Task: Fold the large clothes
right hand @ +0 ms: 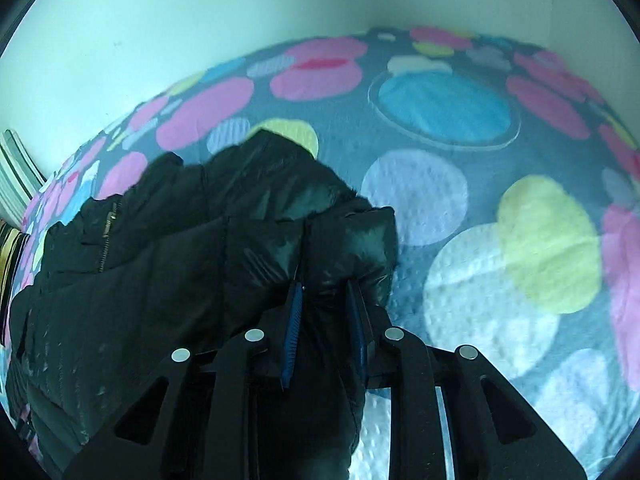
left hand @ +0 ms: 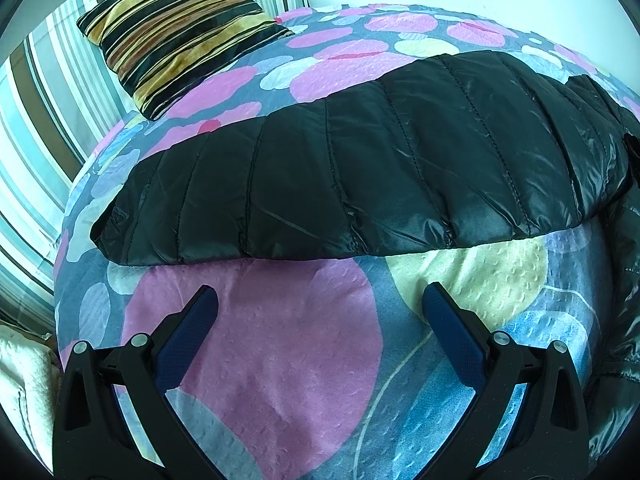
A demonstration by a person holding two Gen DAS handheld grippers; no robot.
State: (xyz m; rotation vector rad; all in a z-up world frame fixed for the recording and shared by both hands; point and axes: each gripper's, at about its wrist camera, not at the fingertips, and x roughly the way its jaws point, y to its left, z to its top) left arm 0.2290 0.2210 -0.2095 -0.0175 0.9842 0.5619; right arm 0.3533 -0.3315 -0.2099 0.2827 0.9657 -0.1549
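A black quilted puffer jacket (left hand: 360, 168) lies on a bed with a cover of coloured circles (left hand: 280, 360). In the left wrist view a long padded part of it stretches across the bed from left to right. My left gripper (left hand: 320, 300) is open and empty, just in front of the jacket's near edge, over the cover. In the right wrist view my right gripper (right hand: 324, 300) is shut on a bunched fold of the jacket (right hand: 200, 272), with the fabric pinched between the blue pads (right hand: 294, 320). A zipper (right hand: 106, 236) shows at the left.
A striped cushion (left hand: 180, 32) lies at the far left of the bed, by striped curtains (left hand: 36, 152). A white wall (right hand: 200, 20) runs behind the bed. A white towel-like cloth (left hand: 20, 392) is at the lower left edge. The bed cover (right hand: 500, 240) extends to the right of the jacket.
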